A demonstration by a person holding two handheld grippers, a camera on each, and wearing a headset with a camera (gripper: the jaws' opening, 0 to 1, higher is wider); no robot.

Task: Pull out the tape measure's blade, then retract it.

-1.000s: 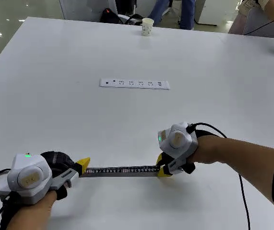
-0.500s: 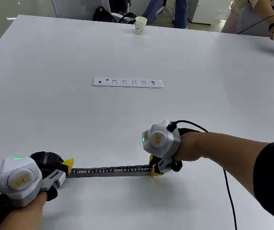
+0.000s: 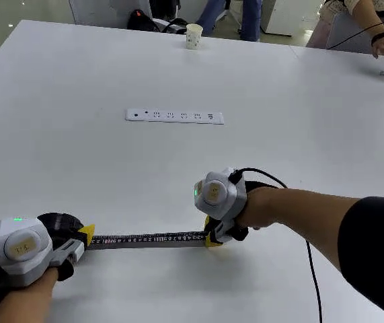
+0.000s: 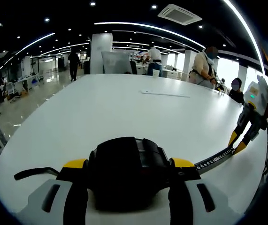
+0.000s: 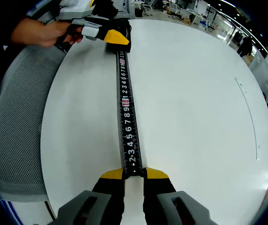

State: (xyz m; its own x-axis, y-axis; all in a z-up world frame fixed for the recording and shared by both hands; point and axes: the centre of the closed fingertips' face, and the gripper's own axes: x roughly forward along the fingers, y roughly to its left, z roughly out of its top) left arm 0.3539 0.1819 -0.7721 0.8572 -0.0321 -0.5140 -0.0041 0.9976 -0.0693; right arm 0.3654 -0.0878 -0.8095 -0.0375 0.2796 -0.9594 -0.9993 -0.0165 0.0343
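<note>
Left gripper (image 4: 129,163) clamped on black tape measure case (image 3: 57,223); right gripper (image 5: 134,174) pinching tip of extended blade (image 5: 125,103).

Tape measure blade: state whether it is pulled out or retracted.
Pulled out. The blade stretches from the case in the left gripper to the right gripper, whose jaws pinch its tip.
</note>
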